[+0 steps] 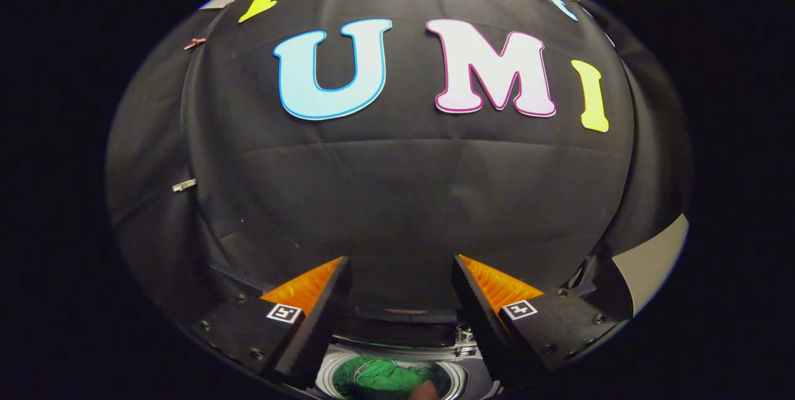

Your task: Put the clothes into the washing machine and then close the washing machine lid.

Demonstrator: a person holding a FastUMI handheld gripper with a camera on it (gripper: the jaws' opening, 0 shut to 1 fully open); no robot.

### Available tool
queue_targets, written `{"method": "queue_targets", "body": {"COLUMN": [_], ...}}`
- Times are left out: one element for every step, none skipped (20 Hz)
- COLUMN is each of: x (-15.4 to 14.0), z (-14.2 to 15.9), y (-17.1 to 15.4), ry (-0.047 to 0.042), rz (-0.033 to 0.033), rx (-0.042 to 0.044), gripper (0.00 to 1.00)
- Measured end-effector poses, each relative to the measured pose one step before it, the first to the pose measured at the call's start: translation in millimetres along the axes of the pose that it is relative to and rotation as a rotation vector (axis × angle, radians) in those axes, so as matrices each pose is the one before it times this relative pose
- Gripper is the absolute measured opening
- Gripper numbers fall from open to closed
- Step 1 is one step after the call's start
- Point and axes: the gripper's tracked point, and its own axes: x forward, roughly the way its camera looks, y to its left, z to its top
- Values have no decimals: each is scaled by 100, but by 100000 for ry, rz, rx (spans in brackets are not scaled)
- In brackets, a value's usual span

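My gripper (pixel 400 269) is open, its two fingers spread wide with nothing between them, raised and facing the black cloth wall. Below and between the fingers lies the round opening of the washing machine (pixel 456 381), with its pale rim. A green garment (pixel 385 378) lies inside the drum. The machine's dark lid (pixel 397 330) stands up behind the opening, just under the fingertips. A small skin-toned bit, perhaps a fingertip (pixel 424 390), shows at the drum's near edge.
The black cloth wall (pixel 397 189) hangs close ahead of the fingers. A pale panel (pixel 652 257) shows to the right of the right finger. Small clips (pixel 184 185) pin the cloth on the left.
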Motion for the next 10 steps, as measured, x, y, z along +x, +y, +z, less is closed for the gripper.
{"method": "queue_targets", "body": {"x": [-354, -405, -378, -266, -267, -444, -386, -363, -281, -301], "z": [-209, -74, -121, -182, -143, -248, -163, -277, -262, -254], "y": [47, 24, 87, 8, 5, 90, 122, 25, 142, 80], "ry": [-162, -380, -464, -420, -293, 9, 235, 283, 273, 298], "rz": [94, 56, -38, 36, 165, 240, 335, 494, 738, 751], "rx": [-164, -59, 25, -239, -112, 25, -45, 46, 165, 67], "gripper": [100, 100, 100, 100, 100, 100, 100, 100, 100, 100]}}
